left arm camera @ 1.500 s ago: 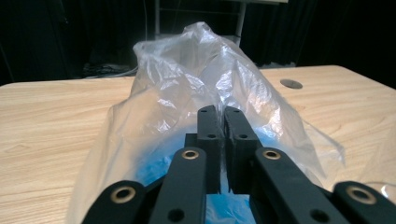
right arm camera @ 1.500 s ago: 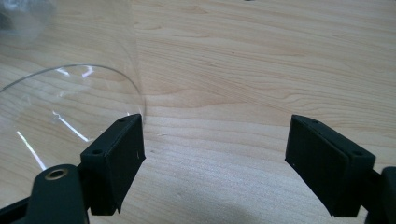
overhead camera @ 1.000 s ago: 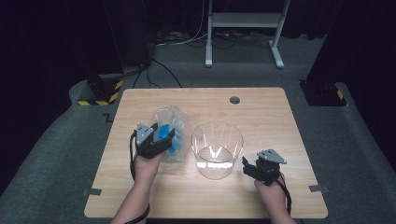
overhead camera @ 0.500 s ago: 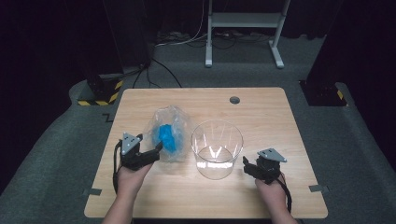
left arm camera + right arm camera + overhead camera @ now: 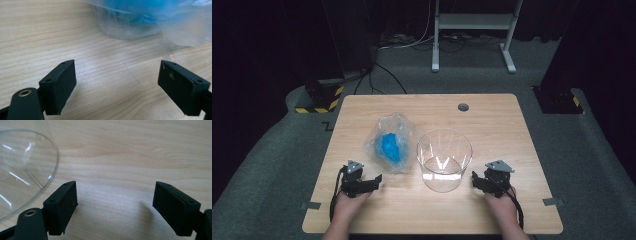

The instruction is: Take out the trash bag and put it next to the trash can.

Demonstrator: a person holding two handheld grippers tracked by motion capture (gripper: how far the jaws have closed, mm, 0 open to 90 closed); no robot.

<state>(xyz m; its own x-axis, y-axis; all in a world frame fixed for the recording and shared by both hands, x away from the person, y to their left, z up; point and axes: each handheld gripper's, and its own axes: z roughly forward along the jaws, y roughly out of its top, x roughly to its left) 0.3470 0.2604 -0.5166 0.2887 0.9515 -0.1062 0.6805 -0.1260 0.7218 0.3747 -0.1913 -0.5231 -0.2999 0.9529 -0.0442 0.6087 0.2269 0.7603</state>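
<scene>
Well, both sets of tongs — left tongs [image 5: 376, 178] and right tongs [image 5: 475, 180] — rest spread and empty on the counter [image 5: 512, 130]. Likely next, the plastic bag [image 5: 392, 142] goes into the clear bowl [image 5: 444, 159] — I'd pinch loose film near its top, not the blue lump.

Right gripper [image 5: 115, 207]: its two black jaws rise from the bottom edge, spread wide, nothing between them but bare wood.
Left-hand jaw: nearest the clear container, its tip just beside the curved rim; whether it touches the wall is hard to judge from this angle.
Right-hand jaw: well apart from the container, over open tabletop.
Clear container [image 5: 22, 170]: a transparent round vessel at the upper left, cut off by the edge, with bright reflections on its wall.
Wooden table [image 5: 130, 157]: pale grain running beyond and beside the container.
</scene>
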